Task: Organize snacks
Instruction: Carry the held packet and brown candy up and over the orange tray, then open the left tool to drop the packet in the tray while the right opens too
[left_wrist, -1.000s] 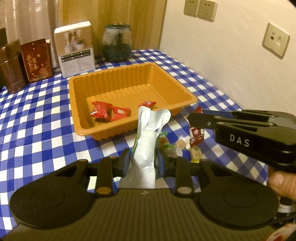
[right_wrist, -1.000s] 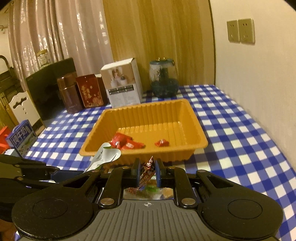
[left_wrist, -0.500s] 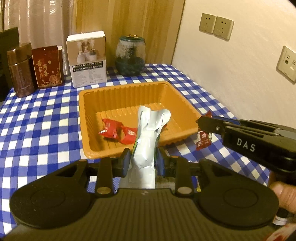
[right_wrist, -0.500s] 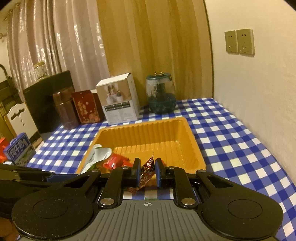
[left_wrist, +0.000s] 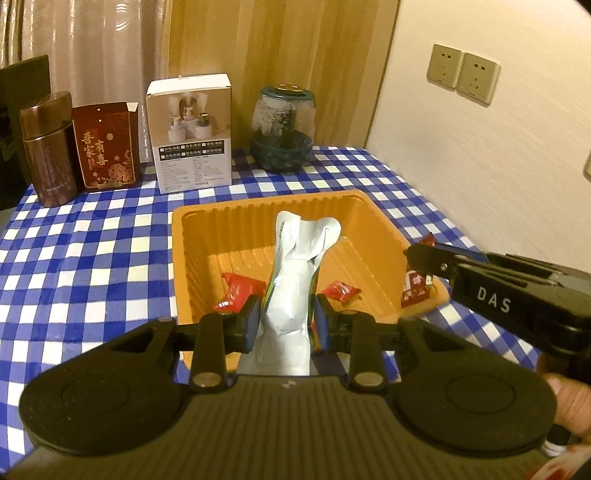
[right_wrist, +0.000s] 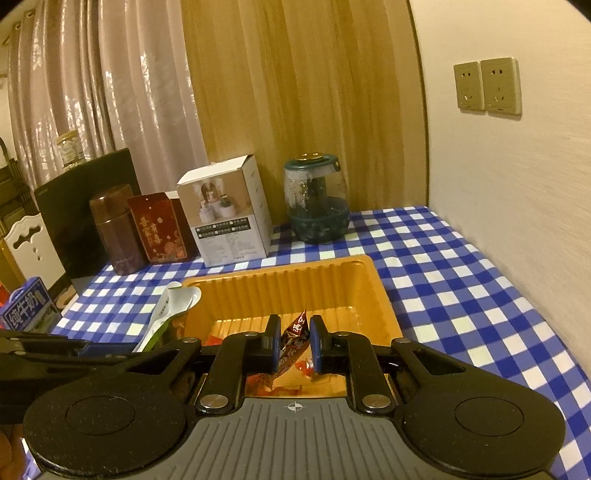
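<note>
Left gripper (left_wrist: 284, 325): you're clamping the pouch (left_wrist: 295, 280), long axis upright.
Right gripper (right_wrist: 292, 343): you're pinching a candy (right_wrist: 293, 341).
Tray (left_wrist: 192, 236): directly below both loads.

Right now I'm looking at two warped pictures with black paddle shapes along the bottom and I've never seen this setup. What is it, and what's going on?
No robot here: a person holds a two-finger gripper in each hand, with a wide-angle camera on each looking along its fingers. The black shapes are the gripper bodies.

In the left-hand view, the left gripper is shut on a white snack pouch above an orange tray; the right gripper shows at the side. In the right-hand view, the right gripper is shut on a small dark red candy.

Red wrapped candies lie in the tray on the blue checked tablecloth. A white box, a jar and brown tins stand behind.
</note>
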